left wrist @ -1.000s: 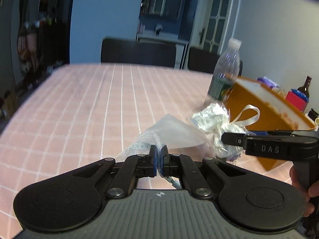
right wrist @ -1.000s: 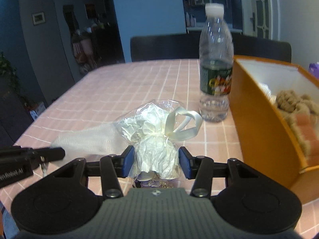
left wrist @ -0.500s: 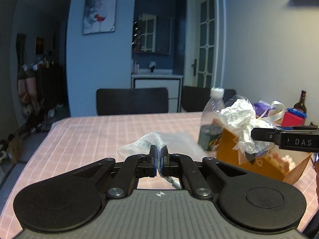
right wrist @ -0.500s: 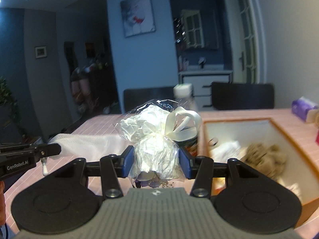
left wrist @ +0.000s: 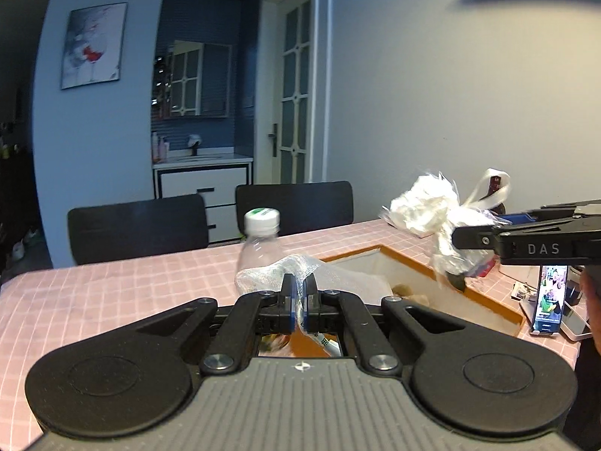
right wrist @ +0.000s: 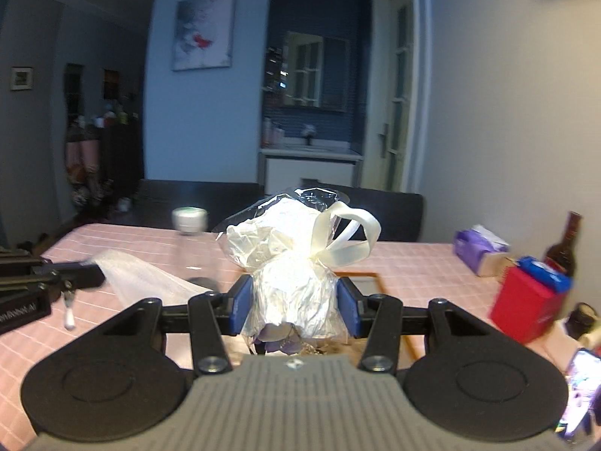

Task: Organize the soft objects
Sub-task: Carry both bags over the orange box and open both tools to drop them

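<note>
1. While both tongs are raised above the pink checked tablecloth (left wrist: 112, 293), the left gripper (left wrist: 299, 300) is seen fully closed, its blue pads pinched on a thin edge of the white mesh pouch (left wrist: 330, 278).
2. The mesh pouch is trailed fwd and to the right of the left gripper's tips, draped over the near rim of the orange box (left wrist: 484, 297); a small tag or string is seen hanging below the pads.
3. The right gripper (right wrist: 294, 302) is held abt half open, its pads pressed on both sides of the cellophane-wrapped bundle (right wrist: 293, 263).
4. The bundle is kept upright between the right gripper's pads, w/ the cream ribbon bow (right wrist: 345, 236) tied at its neck, up and right of the tips; a purple bit is visible at its base, near the gripper body.
5. In the left wrist view, the right gripper (left wrist: 454, 238) and bundle (left wrist: 432, 210) are seen to the right of the left tongs, above the open box.
6. A clear water bottle (left wrist: 261, 248) is stood just beyond the left gripper's tips, slightly left.
7. Right of the right gripper, a red box (right wrist: 526, 300), dark bottle (right wrist: 563, 248) and purple tissue pack (right wrist: 477, 248) are seen on the table; a lit phone (left wrist: 548, 300) is propped far right of the left tongs.
</note>
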`<state>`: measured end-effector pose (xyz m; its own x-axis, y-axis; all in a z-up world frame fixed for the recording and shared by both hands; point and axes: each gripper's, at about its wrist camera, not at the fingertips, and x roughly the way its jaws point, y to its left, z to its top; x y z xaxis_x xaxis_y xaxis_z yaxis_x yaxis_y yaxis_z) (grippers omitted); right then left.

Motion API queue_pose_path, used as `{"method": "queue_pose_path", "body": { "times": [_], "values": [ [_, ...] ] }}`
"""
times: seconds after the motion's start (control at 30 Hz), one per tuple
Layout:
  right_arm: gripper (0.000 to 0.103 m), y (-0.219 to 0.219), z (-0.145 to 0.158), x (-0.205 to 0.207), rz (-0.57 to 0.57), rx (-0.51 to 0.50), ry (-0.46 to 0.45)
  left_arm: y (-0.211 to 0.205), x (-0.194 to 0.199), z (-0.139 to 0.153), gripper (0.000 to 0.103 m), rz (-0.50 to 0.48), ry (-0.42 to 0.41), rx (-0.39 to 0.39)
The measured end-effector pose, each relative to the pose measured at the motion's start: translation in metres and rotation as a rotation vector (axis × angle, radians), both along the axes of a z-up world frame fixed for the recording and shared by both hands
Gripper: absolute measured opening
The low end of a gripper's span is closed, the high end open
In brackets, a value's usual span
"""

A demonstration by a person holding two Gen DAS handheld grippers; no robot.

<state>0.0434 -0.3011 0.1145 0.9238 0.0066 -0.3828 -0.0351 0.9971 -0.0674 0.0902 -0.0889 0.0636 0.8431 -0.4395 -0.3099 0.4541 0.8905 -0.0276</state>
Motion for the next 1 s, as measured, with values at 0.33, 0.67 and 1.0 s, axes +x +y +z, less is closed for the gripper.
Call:
{"method": "queue_pose_path", "body": {
  "times": [0.33, 0.67, 1.0],
  "values": [
    [0.049, -0.076, -0.036, 0.062, -0.071, 0.169, 0.252, -0.083, 0.054, -0.017, 0.003, -0.094, 0.056, 0.131],
    [0.05, -0.078, -0.094, 0.087, -0.029, 0.221, 0.496, -0.122, 0.075, -0.071, 0.003, -0.187, 0.208, 0.335],
    [0.059, -0.069, -0.106, 0.095, -0.002, 0.147, 0.533, -0.128, 0.075, -0.084, 0.018, -0.192, 0.239, 0.392]
  ]
}}
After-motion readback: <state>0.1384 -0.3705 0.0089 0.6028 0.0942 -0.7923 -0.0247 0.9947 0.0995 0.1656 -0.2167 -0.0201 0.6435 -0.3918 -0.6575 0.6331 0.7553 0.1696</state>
